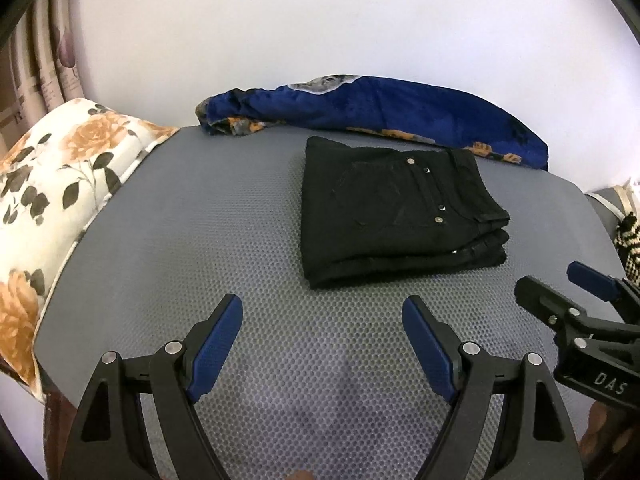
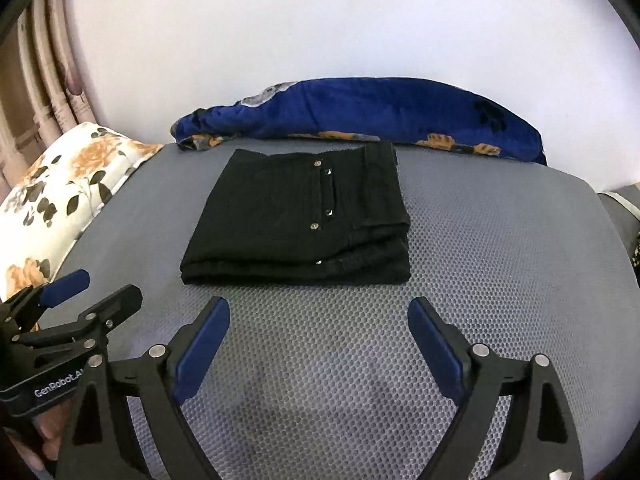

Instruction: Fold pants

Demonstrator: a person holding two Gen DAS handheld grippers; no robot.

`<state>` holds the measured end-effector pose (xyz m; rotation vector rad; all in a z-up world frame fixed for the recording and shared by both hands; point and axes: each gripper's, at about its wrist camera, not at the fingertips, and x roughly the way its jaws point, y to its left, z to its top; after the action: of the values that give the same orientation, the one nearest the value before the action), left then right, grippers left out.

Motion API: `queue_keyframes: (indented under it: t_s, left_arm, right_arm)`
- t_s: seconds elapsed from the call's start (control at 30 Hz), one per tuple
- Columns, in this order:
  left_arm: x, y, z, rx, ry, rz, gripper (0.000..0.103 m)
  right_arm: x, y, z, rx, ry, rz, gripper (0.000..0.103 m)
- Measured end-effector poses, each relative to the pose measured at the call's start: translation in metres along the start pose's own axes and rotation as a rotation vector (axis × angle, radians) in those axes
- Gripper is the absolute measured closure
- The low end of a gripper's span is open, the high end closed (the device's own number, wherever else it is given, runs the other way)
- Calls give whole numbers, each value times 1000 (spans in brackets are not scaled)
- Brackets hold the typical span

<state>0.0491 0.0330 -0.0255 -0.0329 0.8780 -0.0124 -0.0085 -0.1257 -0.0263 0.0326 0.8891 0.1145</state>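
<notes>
Black pants [image 1: 400, 208] [image 2: 296, 216] lie folded into a compact stack with the rivets on top, on a grey honeycomb mat [image 1: 192, 240] [image 2: 500, 240]. My left gripper [image 1: 322, 304] hovers open over bare mat, short of the stack's near edge and slightly left of it. My right gripper [image 2: 320, 305] is also open, with nothing between its blue pads, just in front of the stack's near edge. Each gripper shows in the other's view: the right one [image 1: 550, 278] at the right edge, the left one [image 2: 106, 286] at the left edge. Neither touches the pants.
A rolled blue blanket [image 1: 400, 104] [image 2: 380, 108] with orange flowers lies behind the pants, against the white wall. A floral pillow [image 1: 60, 184] [image 2: 68, 184] borders the mat on the left. Striped fabric [image 1: 628, 240] sits at the right edge.
</notes>
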Motion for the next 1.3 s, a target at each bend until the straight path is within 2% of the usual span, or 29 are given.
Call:
queue_keyframes:
  t_s: [0.73,1.3]
  left_arm:
    - [-4,-7,-5,27,-28,40,21]
    - [0,-8,-7,25,-14,25,21]
  right_arm:
    - [7,-3,-10,4,43,-2,14]
    - [11,-2,-13,8,58,4,14]
